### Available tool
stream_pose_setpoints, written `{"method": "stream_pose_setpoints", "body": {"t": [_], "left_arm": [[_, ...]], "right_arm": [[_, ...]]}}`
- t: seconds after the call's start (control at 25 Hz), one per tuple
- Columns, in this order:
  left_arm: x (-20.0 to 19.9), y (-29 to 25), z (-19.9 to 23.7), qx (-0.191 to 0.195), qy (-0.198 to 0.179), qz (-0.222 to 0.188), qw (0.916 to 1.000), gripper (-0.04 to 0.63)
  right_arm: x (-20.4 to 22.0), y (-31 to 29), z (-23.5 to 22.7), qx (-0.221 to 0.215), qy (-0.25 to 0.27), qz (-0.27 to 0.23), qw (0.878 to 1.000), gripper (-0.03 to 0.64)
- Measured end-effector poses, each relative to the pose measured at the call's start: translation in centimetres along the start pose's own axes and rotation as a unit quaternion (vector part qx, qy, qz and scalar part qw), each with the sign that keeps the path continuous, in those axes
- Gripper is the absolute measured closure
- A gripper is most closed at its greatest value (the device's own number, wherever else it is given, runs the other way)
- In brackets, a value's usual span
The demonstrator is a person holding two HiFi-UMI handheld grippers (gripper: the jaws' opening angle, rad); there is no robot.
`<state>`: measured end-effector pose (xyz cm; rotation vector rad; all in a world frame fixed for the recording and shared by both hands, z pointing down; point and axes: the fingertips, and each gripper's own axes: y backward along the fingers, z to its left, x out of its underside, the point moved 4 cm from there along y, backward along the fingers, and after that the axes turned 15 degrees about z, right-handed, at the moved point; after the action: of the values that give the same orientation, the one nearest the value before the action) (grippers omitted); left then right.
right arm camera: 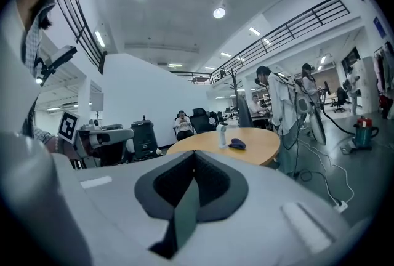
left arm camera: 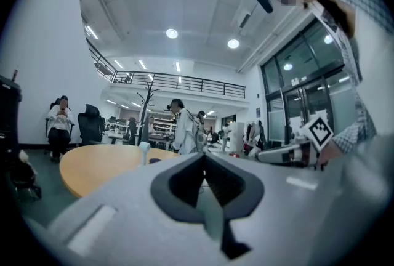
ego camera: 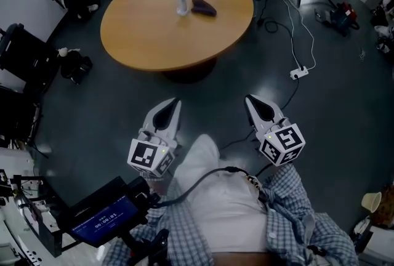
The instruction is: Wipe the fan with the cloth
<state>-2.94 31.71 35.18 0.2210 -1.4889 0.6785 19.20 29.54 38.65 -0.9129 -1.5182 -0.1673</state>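
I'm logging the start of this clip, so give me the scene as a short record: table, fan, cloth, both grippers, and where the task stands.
table: round wooden table, ahead of the person
fan: small white fan, upright on the table's far part
cloth: dark cloth, lying on the table just right of the fan
left gripper: left gripper shut, empty, held short of the table
right gripper: right gripper shut, empty, held short of the table
floor: white power strip right of the table
task: not begun; cloth not yet picked up
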Motion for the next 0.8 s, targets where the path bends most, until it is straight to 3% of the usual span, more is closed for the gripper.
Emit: {"method": "stream_pose_setpoints", "body": {"t": [0.24, 0.4, 0.6, 0.8], "left_arm": [[-0.4, -2.1, 1.7, -0.003, -0.004, 0.019, 0.9998, 0.594], [-1.5, -5.8, 6.3, -0.006, 0.007, 0.018, 0.9998, 0.594], [-2.2, -7.5, 9.1, -0.008, -0.003, 0.016, 0.9998, 0.594], [-2.6, -11.9, 15.7, 0.006, -0.012, 0.025, 0.9996, 0.594]], "right_arm": [[0.0, -1.9, -1.7, 0.009, -0.010, 0.015, 1.000, 0.614], [-2.6, -6.7, -3.8, 0.011, -0.001, 0.024, 1.000, 0.614], [-4.9, -9.8, -4.7, 0.012, 0.005, 0.009, 1.000, 0.614], [-9.3, -17.3, -6.4, 0.010, 0.007, 0.009, 1.000, 0.614]]}}
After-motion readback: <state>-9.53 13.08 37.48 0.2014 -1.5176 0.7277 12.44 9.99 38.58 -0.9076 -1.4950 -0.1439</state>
